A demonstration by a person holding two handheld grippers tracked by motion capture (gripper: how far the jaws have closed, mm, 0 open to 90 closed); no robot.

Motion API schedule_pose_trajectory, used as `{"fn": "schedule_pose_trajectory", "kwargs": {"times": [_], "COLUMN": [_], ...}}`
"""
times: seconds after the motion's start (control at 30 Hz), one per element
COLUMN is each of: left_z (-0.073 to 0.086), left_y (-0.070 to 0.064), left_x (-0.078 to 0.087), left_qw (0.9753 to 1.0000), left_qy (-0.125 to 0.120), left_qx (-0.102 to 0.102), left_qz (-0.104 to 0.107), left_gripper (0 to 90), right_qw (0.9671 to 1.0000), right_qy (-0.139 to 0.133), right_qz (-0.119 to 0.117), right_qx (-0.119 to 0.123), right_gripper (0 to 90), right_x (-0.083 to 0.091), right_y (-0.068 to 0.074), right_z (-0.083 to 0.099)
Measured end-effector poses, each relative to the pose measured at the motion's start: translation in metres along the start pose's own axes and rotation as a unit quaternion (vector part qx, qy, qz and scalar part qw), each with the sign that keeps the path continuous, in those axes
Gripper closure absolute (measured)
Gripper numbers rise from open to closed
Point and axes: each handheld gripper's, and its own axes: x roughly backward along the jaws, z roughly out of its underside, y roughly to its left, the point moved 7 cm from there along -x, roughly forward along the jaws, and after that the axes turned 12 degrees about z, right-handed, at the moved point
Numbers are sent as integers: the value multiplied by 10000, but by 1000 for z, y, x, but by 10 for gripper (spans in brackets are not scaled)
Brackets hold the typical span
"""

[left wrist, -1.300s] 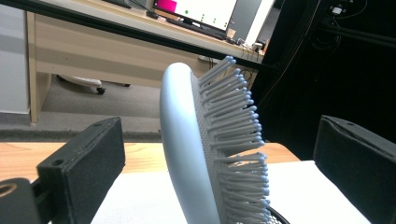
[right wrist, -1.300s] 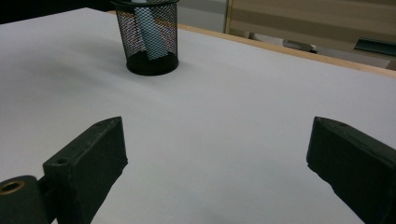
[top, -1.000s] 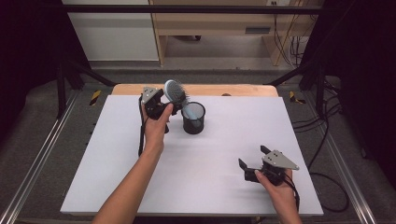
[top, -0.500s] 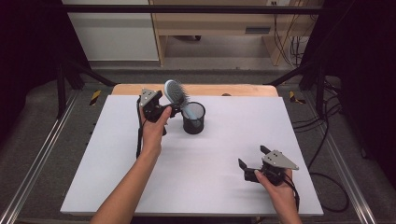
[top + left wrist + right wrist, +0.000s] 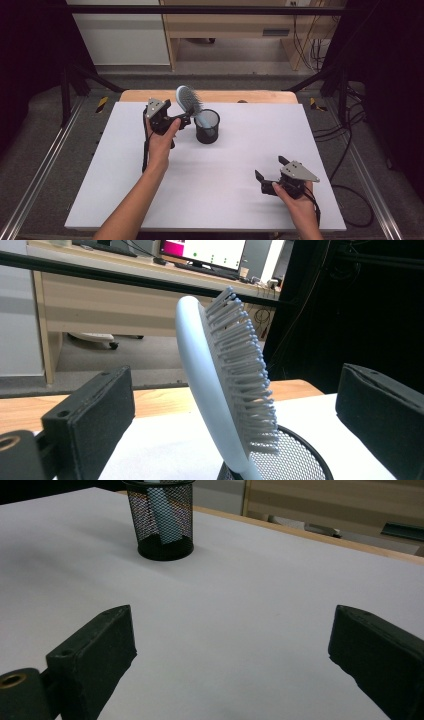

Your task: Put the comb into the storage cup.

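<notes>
Little has shifted since a second ago: the left gripper [image 5: 172,121] has backed slightly off the brush [image 5: 188,100], its jaws spread wide either side of the head without touching. The brush stands handle-down in the mesh cup [image 5: 207,126], leaning left. The right gripper [image 5: 272,176] rests low near the worktop's [image 5: 240,160] front, jaws spread and empty.

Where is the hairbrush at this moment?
In the high view the hairbrush stands handle-down in the mesh cup at the table's far middle, between the left gripper's open jaws.
</notes>
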Motion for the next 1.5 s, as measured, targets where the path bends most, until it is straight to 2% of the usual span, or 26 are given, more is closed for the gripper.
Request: {"fn": "schedule_pose_trajectory", "kwargs": {"times": [0.3,0.63,1.07,1.33,1.5], "left_z": [3,3,8,11,8], "left_y": [-2,-5,-1,-1,2], "left_x": [8,15,23,29,33], "left_qw": [10000,9999,9996,9995,9995], "left_qy": [48,96,257,284,249], "left_qx": [23,-48,-144,-132,-174], "left_qz": [24,56,7,16,-14], "left_gripper": [23,23,22,22,23], "right_qw": [10000,10000,10000,10000,10000], "right_qy": [4,10,20,21,27], "right_qz": [5,-3,-13,-18,-32], "right_qx": [16,26,32,50,71], "right_gripper": [51,50,49,49,49], "right_x": [0,0,-1,0,-1], "right_y": [0,0,1,1,2], "right_z": [0,0,1,1,1]}}
